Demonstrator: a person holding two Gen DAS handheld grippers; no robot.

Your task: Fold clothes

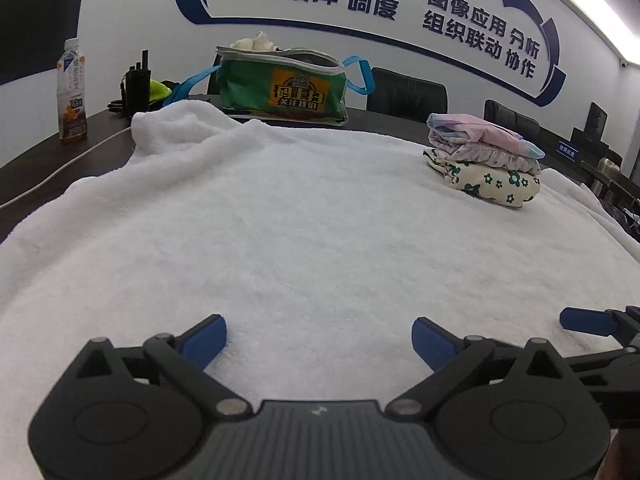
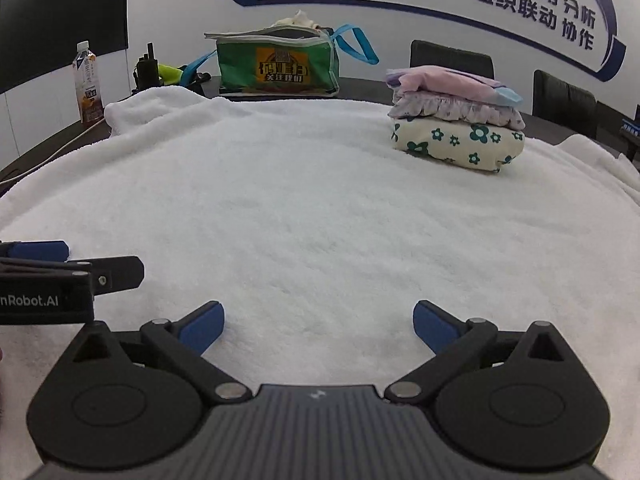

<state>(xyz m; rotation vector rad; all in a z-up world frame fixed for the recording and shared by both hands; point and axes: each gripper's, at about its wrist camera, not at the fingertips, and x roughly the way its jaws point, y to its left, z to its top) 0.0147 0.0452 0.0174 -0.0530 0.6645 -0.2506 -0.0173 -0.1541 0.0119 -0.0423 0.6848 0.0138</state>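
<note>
Both claws rest low over the white towel (image 1: 300,216) with nothing between their blue pads: the left claw (image 1: 319,338) is spread wide and released, and the right claw (image 2: 319,326) is the same, the two lying side by side so that each shows at the edge of the other's view. What the task wants is on show at the far right of the towel: a stack of folded clothes (image 2: 456,118), three pieces deep, with a cream garment printed with green flowers (image 2: 456,140) at the bottom, a pale lilac frilled piece (image 2: 452,109) on it, and a pink one (image 2: 444,80) on top. The pile sits squarely, well away from the claws. The stretch of towel right before the claws carries no garment. Behind it, on the dark worktop (image 1: 100,124), stands a green bag (image 1: 282,88) with blue handles, its mouth agape and a bit of pale cloth (image 1: 256,43) poking out; I cannot tell whether that is more clothing awaiting folding. So three pieces lie folded and stacked, and the scene fits two readings: a pause between garments, with another to be drawn from the bag, or the end of the job with the claws at rest. A drink bottle (image 1: 73,92) and a black radio (image 1: 138,86) stand to the far left.
</note>
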